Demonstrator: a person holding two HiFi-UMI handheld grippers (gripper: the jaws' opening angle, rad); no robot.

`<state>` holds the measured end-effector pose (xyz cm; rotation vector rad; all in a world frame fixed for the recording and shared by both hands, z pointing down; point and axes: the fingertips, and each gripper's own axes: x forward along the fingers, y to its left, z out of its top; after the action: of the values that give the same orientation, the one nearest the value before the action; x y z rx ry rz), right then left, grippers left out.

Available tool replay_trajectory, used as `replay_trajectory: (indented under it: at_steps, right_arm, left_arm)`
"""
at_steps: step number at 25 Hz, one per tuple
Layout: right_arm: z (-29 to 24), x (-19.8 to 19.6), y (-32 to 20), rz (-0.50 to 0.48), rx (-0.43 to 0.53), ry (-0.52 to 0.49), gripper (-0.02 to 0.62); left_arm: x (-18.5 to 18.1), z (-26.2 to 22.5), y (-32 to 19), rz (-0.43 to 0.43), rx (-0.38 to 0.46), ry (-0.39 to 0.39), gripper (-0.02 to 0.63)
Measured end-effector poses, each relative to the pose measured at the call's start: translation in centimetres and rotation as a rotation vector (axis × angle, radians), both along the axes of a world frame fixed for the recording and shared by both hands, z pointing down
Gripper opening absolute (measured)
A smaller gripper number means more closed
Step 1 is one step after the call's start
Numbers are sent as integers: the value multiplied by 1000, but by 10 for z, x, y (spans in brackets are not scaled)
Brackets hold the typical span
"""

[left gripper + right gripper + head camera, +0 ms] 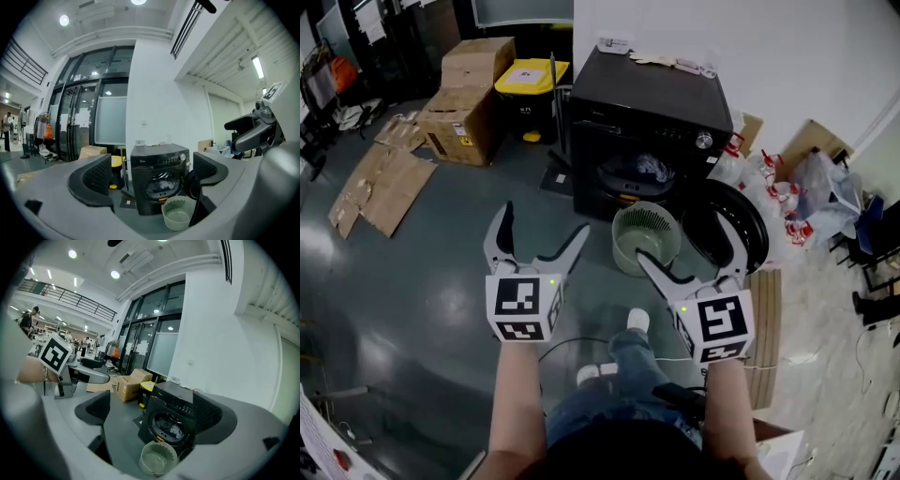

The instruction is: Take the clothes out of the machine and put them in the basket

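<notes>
Grey fingers of the left gripper (540,228) stand released and empty. Ahead, the pale basket (623,255) sits just below the open drum (630,176) of the black machine (652,98), clothes (652,168) inside. A careless reach could tip it or drop fabric on the floor (441,281). Fingers of the right gripper (686,246) are likewise released, empty. No writing is legible.

A black waste bin with a yellow lid (529,86) stands on the glossy grey concrete floor (412,281). Just to the bin's left, two brown cardboard boxes (467,98) are stacked. Farther left of it, flattened brown cardboard sheets (382,186) lie spread. Well to the bin's right, clear plastic bags with red trim (769,183) are heaped by the white wall (787,56).
</notes>
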<state>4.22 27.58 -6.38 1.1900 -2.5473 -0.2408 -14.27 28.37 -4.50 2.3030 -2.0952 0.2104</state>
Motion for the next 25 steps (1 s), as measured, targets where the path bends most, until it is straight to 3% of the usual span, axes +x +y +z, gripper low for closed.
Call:
replay_trajectory:
  at_steps: [16, 25]
  right_arm:
    - [20, 87, -211, -45, -61, -60, 534]
    - [56, 103, -275, -65, -152, -81, 534]
  left_arm:
    - [77, 5, -188, -95, -35, -55, 543]
    - [83, 29, -232, -145, -115, -102, 543]
